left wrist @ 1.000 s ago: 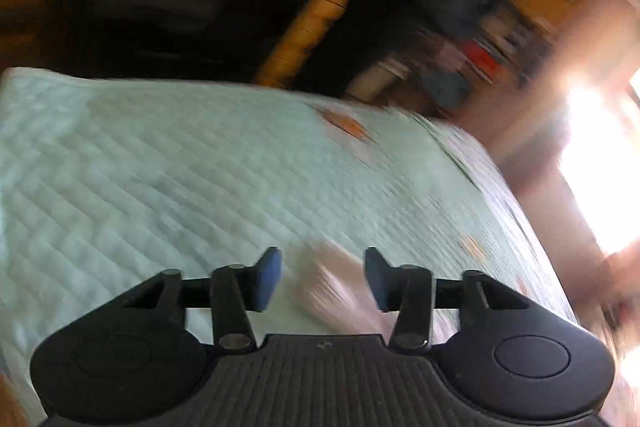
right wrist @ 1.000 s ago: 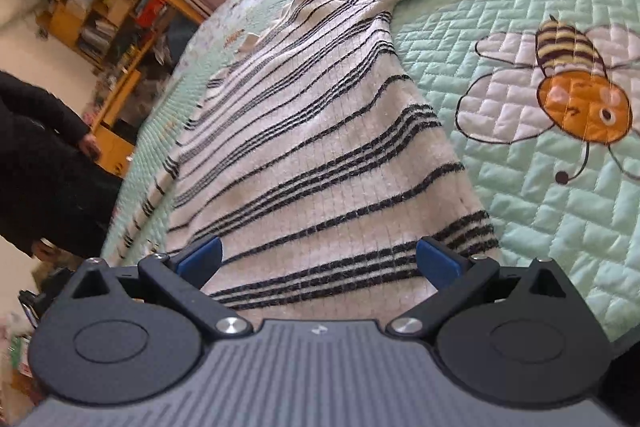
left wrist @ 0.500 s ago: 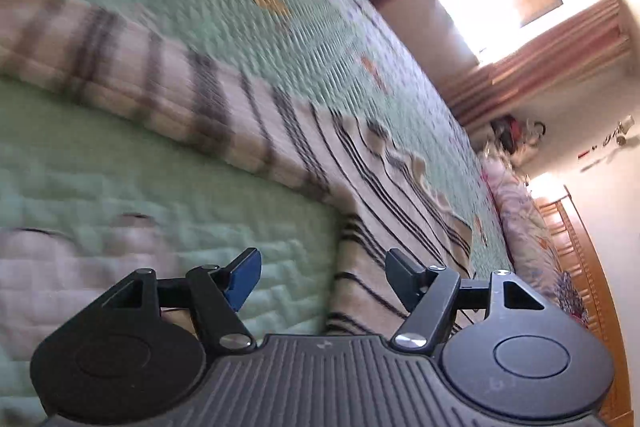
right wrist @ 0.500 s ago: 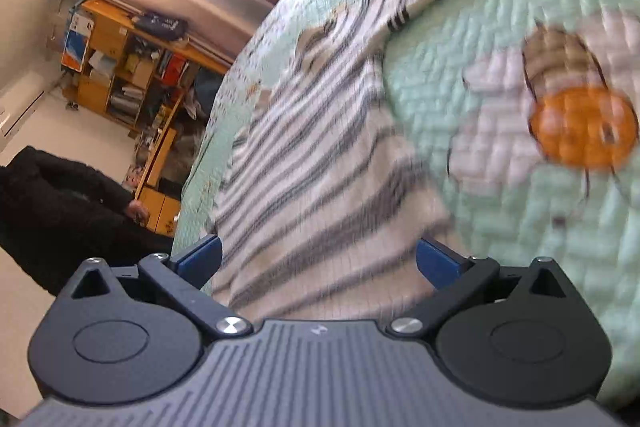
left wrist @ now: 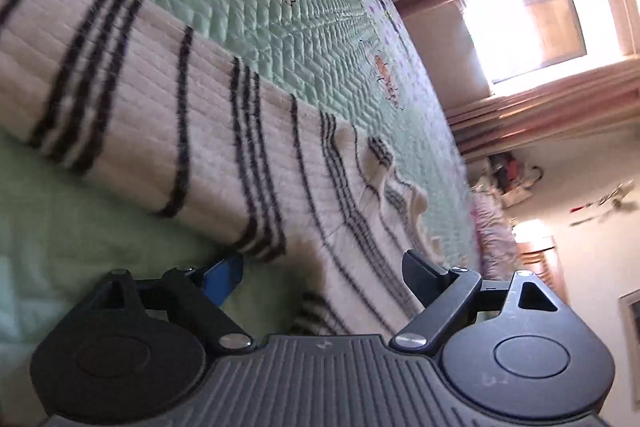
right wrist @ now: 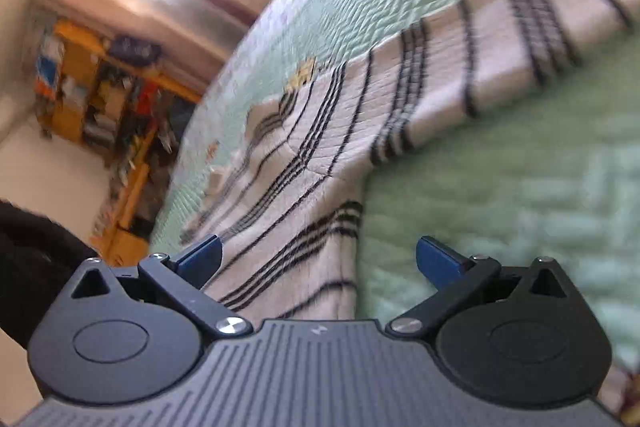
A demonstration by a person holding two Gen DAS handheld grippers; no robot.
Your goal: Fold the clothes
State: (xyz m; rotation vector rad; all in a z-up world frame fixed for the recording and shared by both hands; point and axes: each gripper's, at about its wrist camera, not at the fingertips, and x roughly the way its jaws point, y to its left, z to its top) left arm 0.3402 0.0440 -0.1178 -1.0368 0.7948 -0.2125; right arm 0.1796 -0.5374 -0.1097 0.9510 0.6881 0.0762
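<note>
Jaws of the left gripper point(left wrist: 322, 273) have just been opening and now stand wide, nothing pinched; the striped sweater point(left wrist: 224, 131) runs from between them toward ten o'clock. Right gripper point(right wrist: 318, 257) also gapes empty over the sweater's body, its sleeve reaching toward two o'clock. Green quilt point(left wrist: 256, 19) lies beneath; bright window point(left wrist: 520, 27) at two o'clock.

A mint quilt point(left wrist: 304, 39) with bee motifs, a bright window point(left wrist: 524, 23), and seemingly cluttered orange shelves point(right wrist: 100, 95).
</note>
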